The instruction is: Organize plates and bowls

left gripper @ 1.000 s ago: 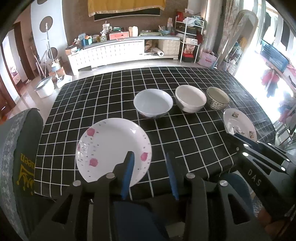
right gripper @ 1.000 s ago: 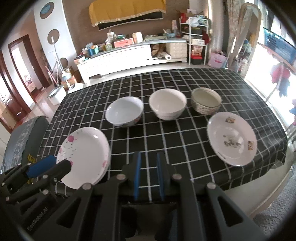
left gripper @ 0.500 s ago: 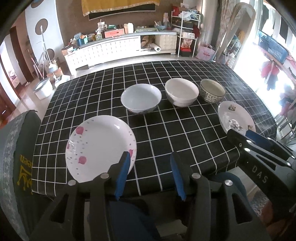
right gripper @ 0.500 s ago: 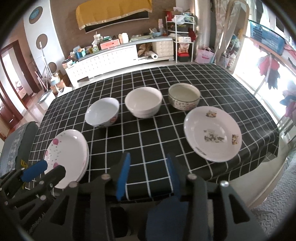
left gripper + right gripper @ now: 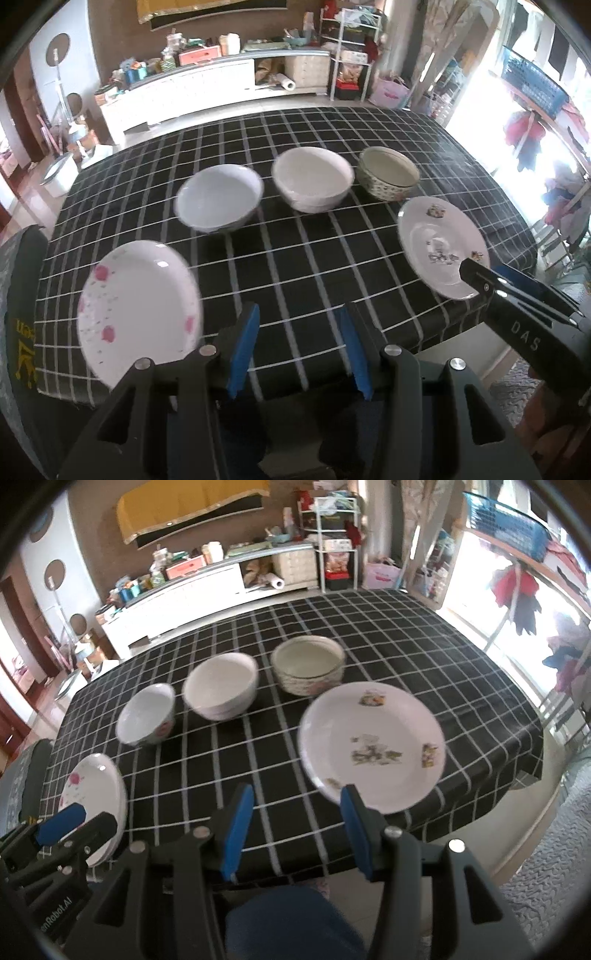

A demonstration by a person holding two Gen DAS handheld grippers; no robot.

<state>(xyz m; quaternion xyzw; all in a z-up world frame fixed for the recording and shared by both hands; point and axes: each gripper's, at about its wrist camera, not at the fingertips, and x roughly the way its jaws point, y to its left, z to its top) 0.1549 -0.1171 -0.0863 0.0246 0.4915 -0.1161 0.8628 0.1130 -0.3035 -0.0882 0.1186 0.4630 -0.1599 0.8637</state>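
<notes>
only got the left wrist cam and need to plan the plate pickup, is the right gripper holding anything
observer: no, the right gripper has its jaws opening and nothing sits between them
operator: where is it aimed
observer: in the right wrist view one finger overlaps the near rim of the floral plate; whether it touches cannot be told
operator: any pattern on the outside of the bowls
observer: the leftmost bowl has a pink flower on its outer wall
</notes>
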